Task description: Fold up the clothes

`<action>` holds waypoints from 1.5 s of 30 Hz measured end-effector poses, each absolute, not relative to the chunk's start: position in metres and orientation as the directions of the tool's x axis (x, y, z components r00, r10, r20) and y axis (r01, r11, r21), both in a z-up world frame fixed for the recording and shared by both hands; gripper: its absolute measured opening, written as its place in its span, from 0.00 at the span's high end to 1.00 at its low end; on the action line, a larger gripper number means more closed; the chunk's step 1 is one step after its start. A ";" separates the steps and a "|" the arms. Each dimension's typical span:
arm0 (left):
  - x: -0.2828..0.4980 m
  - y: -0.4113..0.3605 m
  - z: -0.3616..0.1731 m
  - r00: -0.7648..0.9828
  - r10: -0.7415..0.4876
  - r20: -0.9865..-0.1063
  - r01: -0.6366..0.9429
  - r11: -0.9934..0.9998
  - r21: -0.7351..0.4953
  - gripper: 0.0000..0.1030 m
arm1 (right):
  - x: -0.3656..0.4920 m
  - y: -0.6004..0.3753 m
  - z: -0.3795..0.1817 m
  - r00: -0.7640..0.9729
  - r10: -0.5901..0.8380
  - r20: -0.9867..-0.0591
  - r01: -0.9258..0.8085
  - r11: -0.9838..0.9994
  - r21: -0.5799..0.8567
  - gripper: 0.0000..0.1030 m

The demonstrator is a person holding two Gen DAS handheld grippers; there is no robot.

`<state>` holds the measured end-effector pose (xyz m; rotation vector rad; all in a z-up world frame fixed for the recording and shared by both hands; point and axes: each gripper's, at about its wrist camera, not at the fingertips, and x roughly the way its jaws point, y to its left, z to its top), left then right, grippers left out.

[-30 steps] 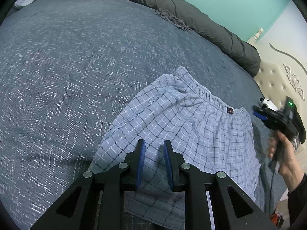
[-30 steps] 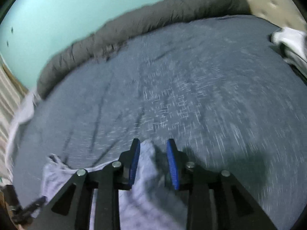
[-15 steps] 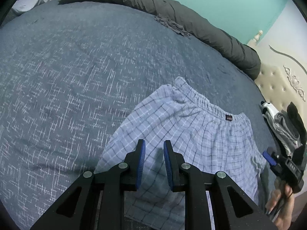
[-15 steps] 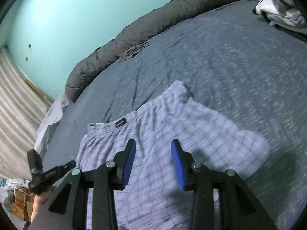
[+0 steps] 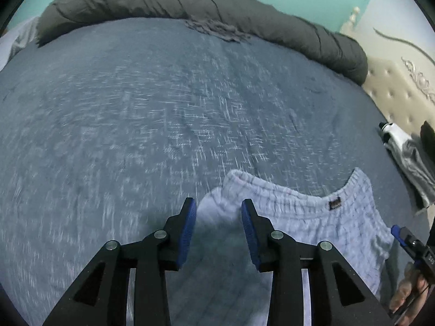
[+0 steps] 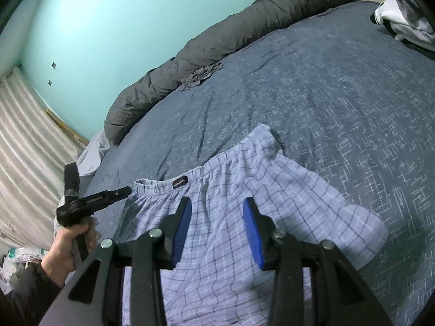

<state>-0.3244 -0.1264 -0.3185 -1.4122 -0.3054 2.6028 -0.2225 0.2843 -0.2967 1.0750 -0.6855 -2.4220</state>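
Since the earlier frame the left gripper point(image 5: 216, 222) has travelled from the lower part of the checked shorts point(image 6: 231, 217) up to the waistband point(image 5: 285, 193), and its view is blurred with motion. Its jaws are opening; the left corner of the waistband shows between them, but the pads press on nothing. The right gripper point(image 6: 217, 226) has swung to look down on the shorts; its jaws stand spread with nothing pinched.

The shorts lie mostly flat on the blue bedspread point(image 6: 339, 87), waistband towards the rolled grey duvet point(image 6: 217, 46), one leg spread out to the right. A pile of other clothes point(image 6: 402, 24) waits near the headboard.

Assessment: the step in hand is positioning for a fold; no fold of this garment is evident yet. The next move calls for each gripper to descend onto an edge, close on the fabric and carry it across evenly. Risk: catching the bedspread along with the cloth.
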 end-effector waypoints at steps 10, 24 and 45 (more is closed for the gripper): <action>-0.349 -0.122 -0.334 -0.501 0.269 -0.823 -0.095 -0.962 -0.257 0.80 | -0.228 0.289 -0.305 -0.618 -0.548 -0.564 0.148 -0.785 0.601 0.62; -0.364 -0.127 -0.323 -0.531 0.276 -0.801 -0.058 -0.955 -0.291 0.91 | -0.227 0.289 -0.307 -0.609 -0.557 -0.564 0.145 -0.778 0.611 0.62; -0.267 -0.204 -0.312 -0.489 0.246 -0.837 0.025 -0.955 -0.295 0.75 | -0.223 0.296 -0.298 -0.614 -0.573 -0.543 0.145 -0.758 0.636 0.62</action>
